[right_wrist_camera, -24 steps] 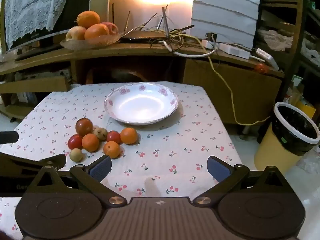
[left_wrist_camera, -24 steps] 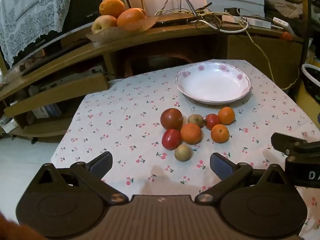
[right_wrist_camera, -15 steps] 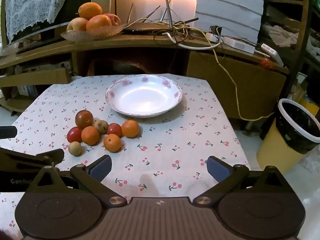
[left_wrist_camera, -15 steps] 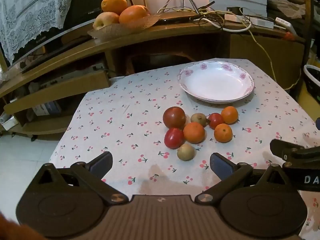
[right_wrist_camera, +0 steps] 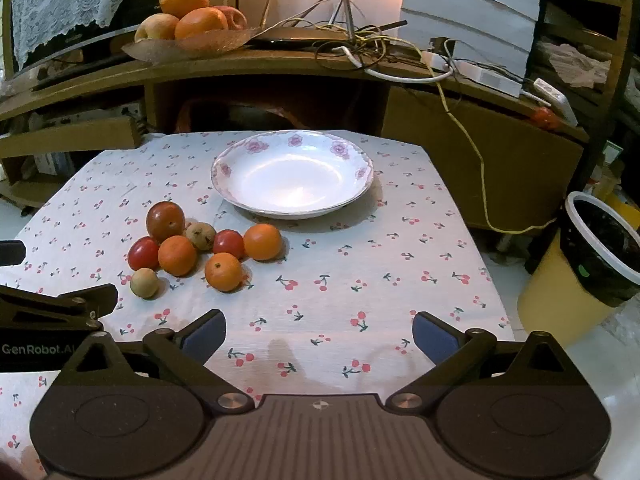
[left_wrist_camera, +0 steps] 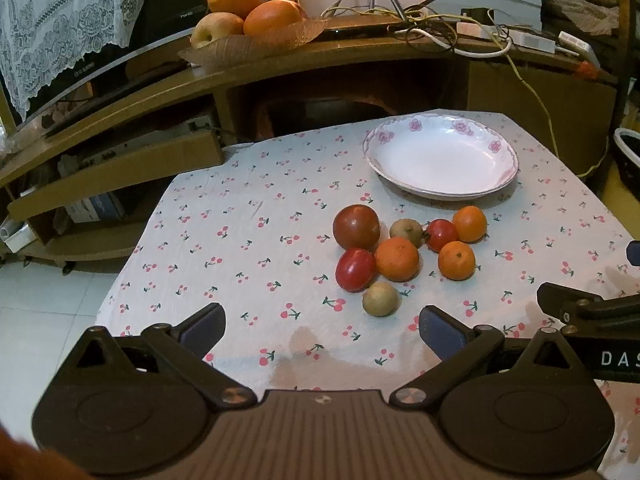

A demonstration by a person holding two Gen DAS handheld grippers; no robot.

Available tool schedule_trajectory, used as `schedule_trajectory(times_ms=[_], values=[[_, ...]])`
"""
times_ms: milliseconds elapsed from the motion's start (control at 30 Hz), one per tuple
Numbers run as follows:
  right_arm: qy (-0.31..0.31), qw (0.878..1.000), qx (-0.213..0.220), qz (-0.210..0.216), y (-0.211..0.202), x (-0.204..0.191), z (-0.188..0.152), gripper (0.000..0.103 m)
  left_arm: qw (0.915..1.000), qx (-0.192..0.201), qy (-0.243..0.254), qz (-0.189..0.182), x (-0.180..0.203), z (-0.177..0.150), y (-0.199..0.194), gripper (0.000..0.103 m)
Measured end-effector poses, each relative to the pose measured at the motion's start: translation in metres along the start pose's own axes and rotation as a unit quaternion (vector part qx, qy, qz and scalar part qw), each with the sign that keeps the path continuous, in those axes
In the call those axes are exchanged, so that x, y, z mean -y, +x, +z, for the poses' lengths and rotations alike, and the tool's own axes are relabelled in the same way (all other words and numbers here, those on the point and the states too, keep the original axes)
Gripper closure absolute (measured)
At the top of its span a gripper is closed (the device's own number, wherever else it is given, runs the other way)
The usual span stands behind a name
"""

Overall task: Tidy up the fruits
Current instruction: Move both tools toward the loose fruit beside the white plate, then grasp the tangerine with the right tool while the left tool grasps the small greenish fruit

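Observation:
Several small fruits lie clustered on the cherry-print tablecloth [left_wrist_camera: 240, 240]: a dark red tomato [left_wrist_camera: 356, 227], a red tomato [left_wrist_camera: 355, 269], three oranges, one of them in the middle [left_wrist_camera: 397, 259], and two brownish fruits, one at the front [left_wrist_camera: 380, 299]. An empty white flowered plate [left_wrist_camera: 440, 160] sits behind them, also in the right wrist view [right_wrist_camera: 292, 174]. My left gripper [left_wrist_camera: 322, 328] is open and empty, just short of the cluster. My right gripper [right_wrist_camera: 318, 332] is open and empty, right of the fruits [right_wrist_camera: 224, 272].
A wooden cabinet [left_wrist_camera: 360, 60] stands behind the table with a fruit dish [left_wrist_camera: 248, 36] and tangled cables [right_wrist_camera: 380, 52] on it. A lined bin [right_wrist_camera: 600, 248] stands right of the table. White floor lies to the left.
Both grippers have moved forward and slightly lower toward the fruits and plate. Both stay open. The fruits have not moved.

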State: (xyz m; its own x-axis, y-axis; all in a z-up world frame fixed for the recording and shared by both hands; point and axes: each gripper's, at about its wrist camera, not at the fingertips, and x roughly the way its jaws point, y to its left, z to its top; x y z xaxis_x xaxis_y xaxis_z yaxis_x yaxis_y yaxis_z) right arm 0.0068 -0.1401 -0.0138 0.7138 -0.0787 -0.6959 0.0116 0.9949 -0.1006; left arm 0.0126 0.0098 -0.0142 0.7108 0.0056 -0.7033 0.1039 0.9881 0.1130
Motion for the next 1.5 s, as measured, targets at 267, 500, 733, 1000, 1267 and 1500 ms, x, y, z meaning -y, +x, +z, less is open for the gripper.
schedule_trajectory(times_ms=[267, 500, 733, 1000, 1267, 1500], values=[[0.000, 1.000, -0.009, 0.008, 0.006, -0.002, 0.001, 0.007, 0.9999, -0.004, 0.005, -0.008, 0.000, -0.002, 0.005, 0.000], [0.000, 1.000, -0.024, 0.018, 0.016, -0.004, 0.002, 0.013, 0.9993, 0.009, 0.030, -0.021, 0.005, -0.003, 0.007, 0.000], [-0.010, 0.999, -0.031, 0.032, 0.027, -0.006, 0.007, 0.017, 0.9989, 0.002, 0.011, -0.045, -0.004, 0.003, 0.022, 0.000], [-0.018, 0.996, -0.037, 0.075, 0.042, -0.007, 0.023, 0.028, 0.9978, -0.014, 0.005, -0.065, -0.008, 0.003, 0.035, 0.010], [-0.035, 0.990, -0.051, 0.129, 0.064, -0.018, 0.031, 0.043, 0.9967, -0.012, 0.024, -0.076, -0.007, 0.002, 0.038, 0.016], [-0.058, 0.985, -0.067, 0.149, 0.081, -0.028, 0.035, 0.059, 0.9940, -0.018, 0.036, -0.102, 0.000, 0.003, 0.047, 0.030]])
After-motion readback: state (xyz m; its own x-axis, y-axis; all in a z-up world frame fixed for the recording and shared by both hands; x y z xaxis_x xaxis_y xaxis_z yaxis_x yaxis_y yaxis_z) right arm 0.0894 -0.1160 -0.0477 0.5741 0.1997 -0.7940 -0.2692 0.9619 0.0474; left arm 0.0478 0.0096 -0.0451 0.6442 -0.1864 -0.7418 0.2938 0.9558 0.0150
